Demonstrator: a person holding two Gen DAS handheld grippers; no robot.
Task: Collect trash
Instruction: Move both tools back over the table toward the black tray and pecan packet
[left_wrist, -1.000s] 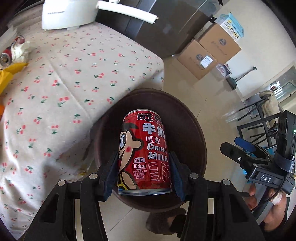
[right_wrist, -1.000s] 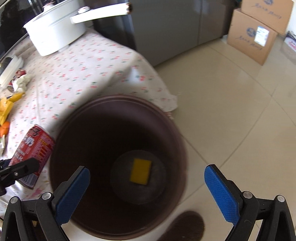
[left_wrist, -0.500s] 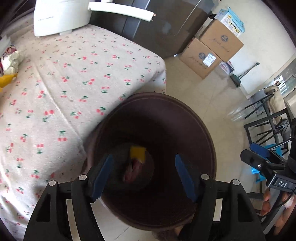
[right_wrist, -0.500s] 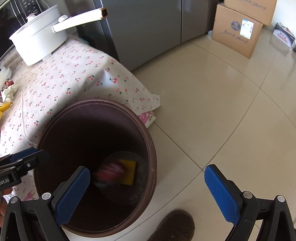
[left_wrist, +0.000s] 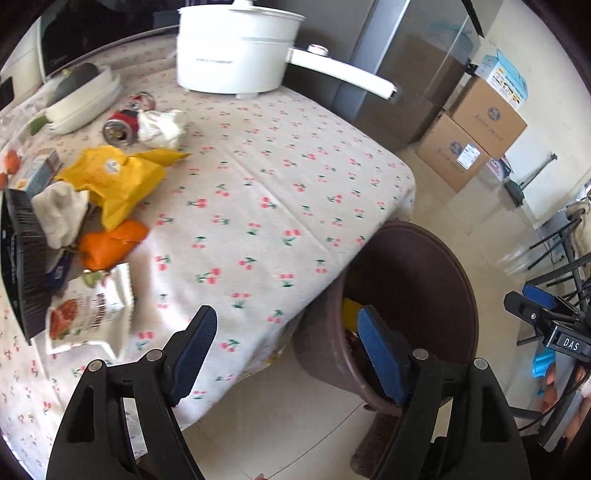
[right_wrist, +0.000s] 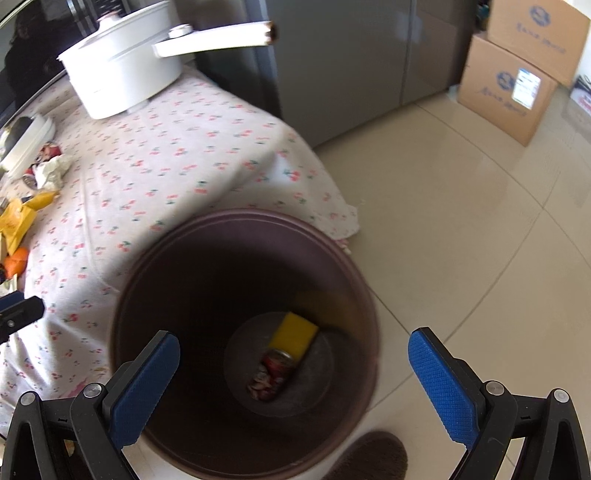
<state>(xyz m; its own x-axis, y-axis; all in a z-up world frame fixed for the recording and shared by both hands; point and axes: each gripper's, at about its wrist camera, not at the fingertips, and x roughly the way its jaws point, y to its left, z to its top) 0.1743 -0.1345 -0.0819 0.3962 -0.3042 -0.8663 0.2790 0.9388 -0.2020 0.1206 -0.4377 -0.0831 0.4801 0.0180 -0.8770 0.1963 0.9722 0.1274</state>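
Between our right gripper's wide, empty jaws lies the binned milk can — left gripper, jaws just opened and empty, next needs the snack packet beyond its left jaw.

milk can dropped into bin; left tongs opened, now empty

We see the left gripper as a black plastic frame with triangular cut-outs in its two arms and round silver screws at the joints. Its fingers carry dark blue pads. The right gripper has the same black frame and silver screws, and its blue pads show a fine diamond texture. In the left wrist view the right gripper has a small plate with the white letters DAS and a thin black cable
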